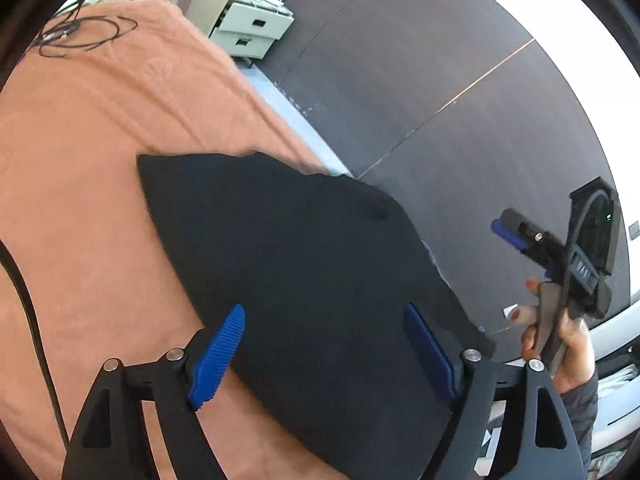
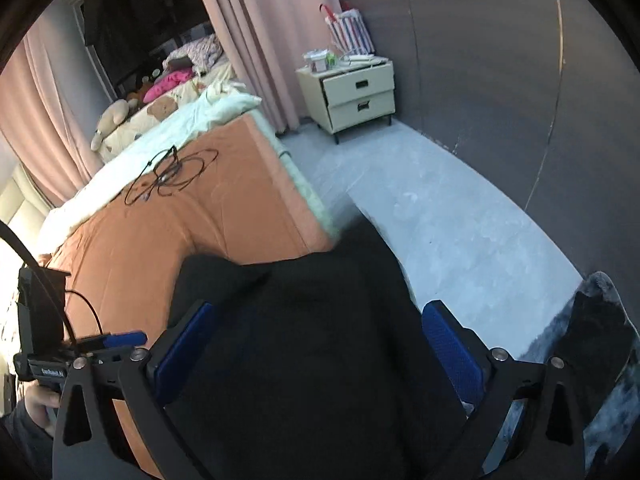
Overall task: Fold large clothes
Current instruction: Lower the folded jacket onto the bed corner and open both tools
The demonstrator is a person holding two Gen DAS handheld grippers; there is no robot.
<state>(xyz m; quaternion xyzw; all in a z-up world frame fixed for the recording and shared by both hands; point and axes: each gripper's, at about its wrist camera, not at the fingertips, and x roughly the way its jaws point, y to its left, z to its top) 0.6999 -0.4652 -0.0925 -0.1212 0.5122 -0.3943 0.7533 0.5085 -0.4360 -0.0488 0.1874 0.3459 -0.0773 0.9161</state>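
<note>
Both grippers — left and right — stand with jaws wide apart, gripping nothing, over the black garment on the orange bedsheet, its long axis running ahead between each pair of jaws.

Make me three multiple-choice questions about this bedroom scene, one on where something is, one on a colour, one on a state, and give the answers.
1. Where does the tangled black cable lie?
A. On the bed's orange cover
B. On the floor
C. On the nightstand

2. What colour is the garment being folded?
A. White
B. Black
C. Pink

3. How do the left gripper's jaws stand?
A. Shut on the garment
B. Shut on the cable
C. Open

Answers: 1 A, the cable rests on the orange cover far from the garment. 2 B, the cloth is black in both views. 3 C, the blue pads stand wide apart above the cloth, pressing on nothing.
</note>
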